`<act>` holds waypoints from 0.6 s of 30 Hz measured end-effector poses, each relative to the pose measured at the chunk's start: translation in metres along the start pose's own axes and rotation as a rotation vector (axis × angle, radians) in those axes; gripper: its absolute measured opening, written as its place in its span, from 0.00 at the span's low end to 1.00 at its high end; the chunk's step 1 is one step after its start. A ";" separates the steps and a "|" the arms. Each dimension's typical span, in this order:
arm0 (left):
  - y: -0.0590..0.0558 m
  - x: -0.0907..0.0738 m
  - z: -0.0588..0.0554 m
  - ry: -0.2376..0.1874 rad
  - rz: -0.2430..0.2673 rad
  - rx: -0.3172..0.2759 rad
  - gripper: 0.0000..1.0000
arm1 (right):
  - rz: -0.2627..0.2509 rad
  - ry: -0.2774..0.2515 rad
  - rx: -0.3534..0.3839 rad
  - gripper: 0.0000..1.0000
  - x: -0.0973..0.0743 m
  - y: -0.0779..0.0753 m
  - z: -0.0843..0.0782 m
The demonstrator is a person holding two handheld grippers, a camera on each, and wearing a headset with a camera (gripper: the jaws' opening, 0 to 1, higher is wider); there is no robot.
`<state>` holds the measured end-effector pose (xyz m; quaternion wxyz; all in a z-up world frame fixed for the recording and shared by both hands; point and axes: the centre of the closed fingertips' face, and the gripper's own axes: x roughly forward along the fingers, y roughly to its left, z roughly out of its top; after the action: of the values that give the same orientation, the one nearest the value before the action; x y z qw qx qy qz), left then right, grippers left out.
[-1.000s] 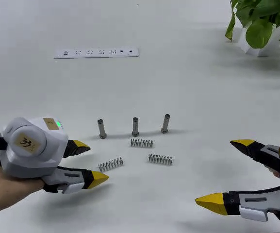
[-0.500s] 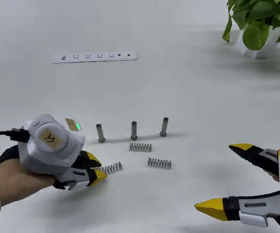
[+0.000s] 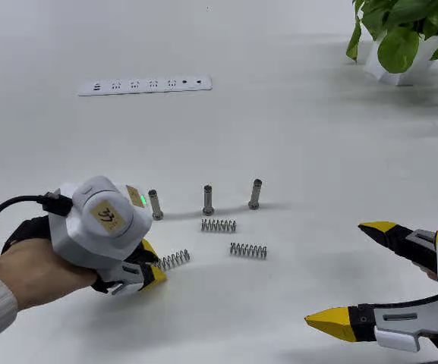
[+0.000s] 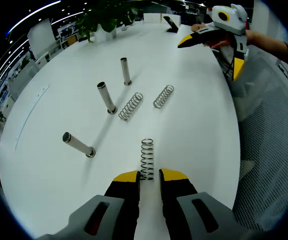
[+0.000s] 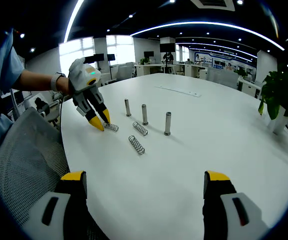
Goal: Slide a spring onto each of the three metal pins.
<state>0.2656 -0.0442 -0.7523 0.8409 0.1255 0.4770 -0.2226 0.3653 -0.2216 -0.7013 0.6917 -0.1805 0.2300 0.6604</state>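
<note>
Left gripper (image 4: 149, 175) has reached the spring (image 4: 146, 157) at the pins' (image 3: 208, 199) 7 o'clock, jaws narrowed; pinch unclear, pickup likely next. Right gripper (image 5: 144, 176) spread.

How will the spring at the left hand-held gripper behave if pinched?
Probably squashy: the spring is thin open coil, so a hard squeeze may deform it. Caught by one end at the left hand-held gripper, it may pivot. Lying on the smooth table, it could roll if nudged.
</note>
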 end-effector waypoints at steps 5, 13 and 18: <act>-0.001 0.000 -0.001 0.031 0.005 0.015 0.13 | -0.003 -0.007 0.001 0.99 0.000 0.000 0.002; 0.000 0.001 -0.001 0.099 0.026 0.065 0.11 | -0.007 -0.007 0.003 0.99 -0.001 -0.001 0.000; -0.001 0.000 0.000 0.082 0.043 0.051 0.11 | -0.006 -0.006 0.006 0.98 -0.001 0.001 0.000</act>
<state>0.2651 -0.0448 -0.7526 0.8217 0.1663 0.5024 -0.2113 0.3641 -0.2222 -0.7011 0.6950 -0.1772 0.2291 0.6581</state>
